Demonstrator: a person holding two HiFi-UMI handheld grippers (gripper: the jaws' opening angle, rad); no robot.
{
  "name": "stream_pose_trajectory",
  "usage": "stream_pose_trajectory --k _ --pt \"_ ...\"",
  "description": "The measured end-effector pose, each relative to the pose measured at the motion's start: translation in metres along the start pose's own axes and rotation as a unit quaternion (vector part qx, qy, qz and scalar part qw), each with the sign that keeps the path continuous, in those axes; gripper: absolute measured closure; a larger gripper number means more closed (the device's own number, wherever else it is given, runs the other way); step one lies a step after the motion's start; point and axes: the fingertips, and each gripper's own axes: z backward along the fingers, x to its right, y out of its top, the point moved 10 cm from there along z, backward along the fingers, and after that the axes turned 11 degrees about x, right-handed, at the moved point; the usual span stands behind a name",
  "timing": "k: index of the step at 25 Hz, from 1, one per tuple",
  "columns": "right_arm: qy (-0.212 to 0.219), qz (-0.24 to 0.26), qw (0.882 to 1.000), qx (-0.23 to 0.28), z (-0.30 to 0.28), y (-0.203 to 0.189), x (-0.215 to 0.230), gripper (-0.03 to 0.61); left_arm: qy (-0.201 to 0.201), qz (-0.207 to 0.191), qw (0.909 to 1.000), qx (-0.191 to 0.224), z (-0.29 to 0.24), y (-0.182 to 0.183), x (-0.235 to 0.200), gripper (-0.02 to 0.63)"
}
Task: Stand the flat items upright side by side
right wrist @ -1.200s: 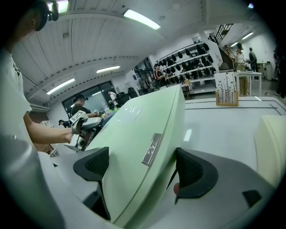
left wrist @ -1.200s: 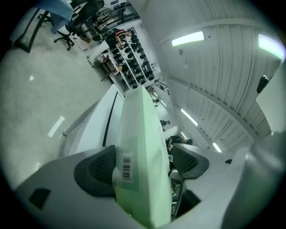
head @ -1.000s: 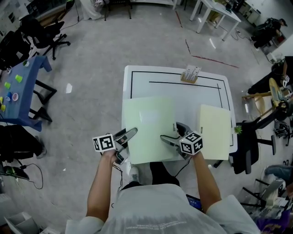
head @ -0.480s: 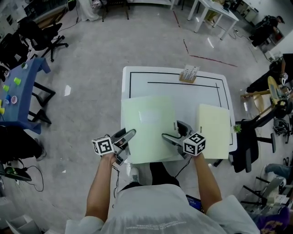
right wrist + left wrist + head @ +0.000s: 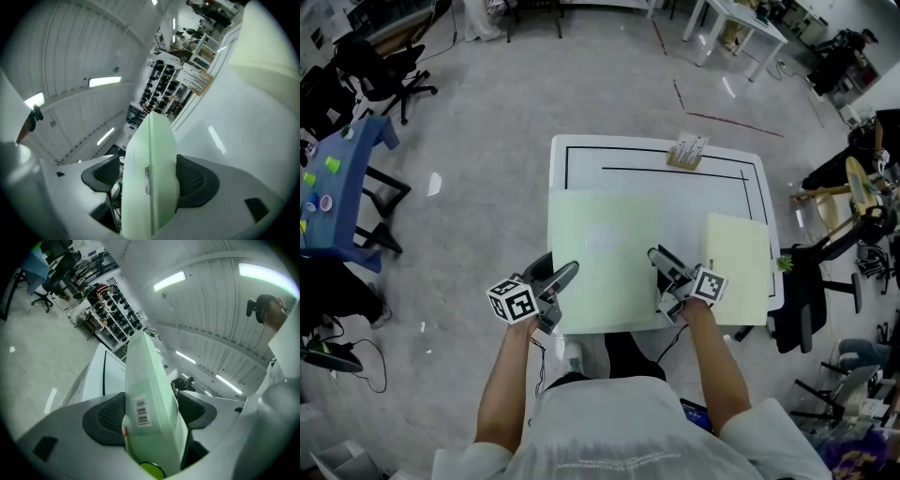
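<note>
A large pale green flat item (image 5: 602, 258) lies on the white table (image 5: 694, 192), its near edge over the table's front edge. My left gripper (image 5: 555, 274) is at its near left corner, and in the left gripper view the item (image 5: 150, 394) sits edge-on between both pads (image 5: 110, 416), which press on it. My right gripper (image 5: 664, 264) is at the near right side; its jaws are closing on the same item (image 5: 152, 168), and the pads (image 5: 194, 180) touch it. A pale yellow flat item (image 5: 739, 270) lies at the table's right.
A small wooden rack (image 5: 689, 150) stands at the table's far edge. A black chair (image 5: 806, 300) is close to the right side. A blue table (image 5: 337, 178) and office chairs stand to the left.
My right gripper has swung from lying over the green item's near right corner to its right edge, its cube turned. The left gripper has shifted slightly at the left corner.
</note>
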Motion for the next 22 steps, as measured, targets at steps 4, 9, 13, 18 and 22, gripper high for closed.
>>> stream_pose_trajectory --k 4,9,13,18,22 --pt "0.006 -0.083 0.996 -0.015 0.005 0.007 0.013 0.345 -0.009 0.005 0.9999 0.006 0.003 0.005 -0.001 0.258" --pt "0.007 -0.046 0.998 -0.033 0.001 0.004 0.008 0.326 -0.030 0.021 0.9991 0.019 0.006 0.007 -0.002 0.258" --pt "0.043 -0.036 0.998 -0.030 0.000 0.003 0.007 0.207 -0.074 0.041 0.9961 0.024 0.003 0.013 0.009 0.281" --pt "0.065 -0.091 0.993 -0.025 0.012 0.001 0.017 0.237 -0.094 0.058 0.9938 -0.012 -0.004 0.017 0.010 0.279" --pt "0.052 -0.016 0.997 -0.052 0.006 -0.003 0.010 0.278 -0.070 0.113 0.9881 -0.078 -0.014 0.020 0.014 0.279"
